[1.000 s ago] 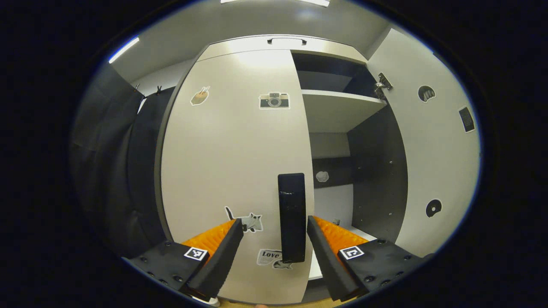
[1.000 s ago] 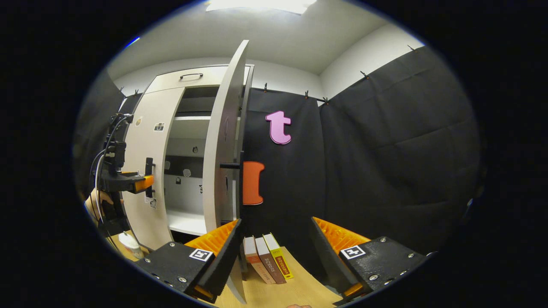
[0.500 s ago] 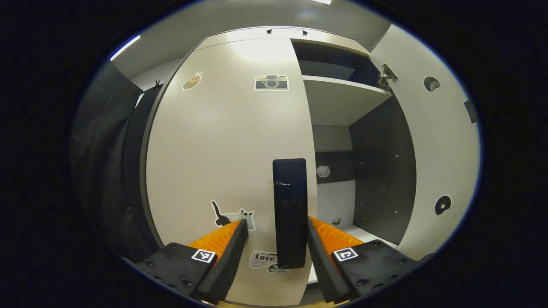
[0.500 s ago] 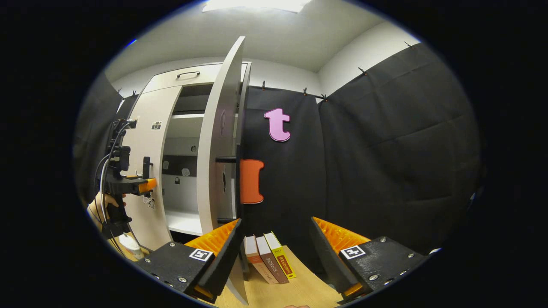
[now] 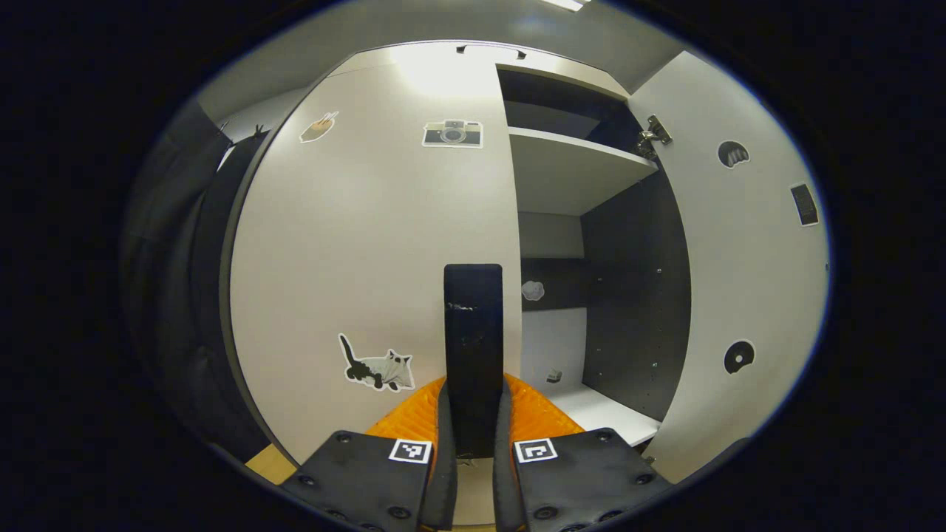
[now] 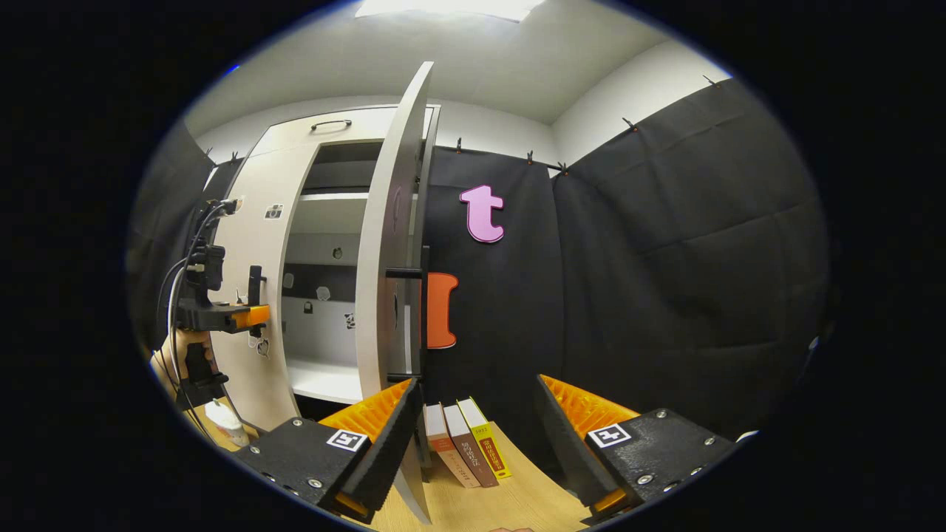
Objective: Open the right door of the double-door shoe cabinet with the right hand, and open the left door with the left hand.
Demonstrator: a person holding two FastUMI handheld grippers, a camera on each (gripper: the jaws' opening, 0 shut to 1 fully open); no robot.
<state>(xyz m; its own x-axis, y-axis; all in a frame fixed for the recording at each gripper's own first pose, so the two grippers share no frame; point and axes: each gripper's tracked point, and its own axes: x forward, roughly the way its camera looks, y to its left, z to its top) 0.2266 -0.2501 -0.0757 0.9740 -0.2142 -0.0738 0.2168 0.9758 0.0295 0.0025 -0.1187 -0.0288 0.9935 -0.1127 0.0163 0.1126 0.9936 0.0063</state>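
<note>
Clamping the black handle [image 5: 473, 347] of the closed left door [image 5: 355, 258], your left hand-held gripper [image 5: 473, 443] presses it from both sides. Right door [image 6: 388, 244] stands swung wide; your right hand-held gripper [image 6: 473, 428] hangs released above three books [image 6: 465, 451].

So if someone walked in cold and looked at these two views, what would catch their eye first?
Probably the tall black handle dead centre in the left gripper view, with the left gripper clamped on it against the closed, sticker-dotted left door. Next, the right door swung wide open, baring pale shelves inside. In the right gripper view, the right gripper hangs open above three books.
</note>
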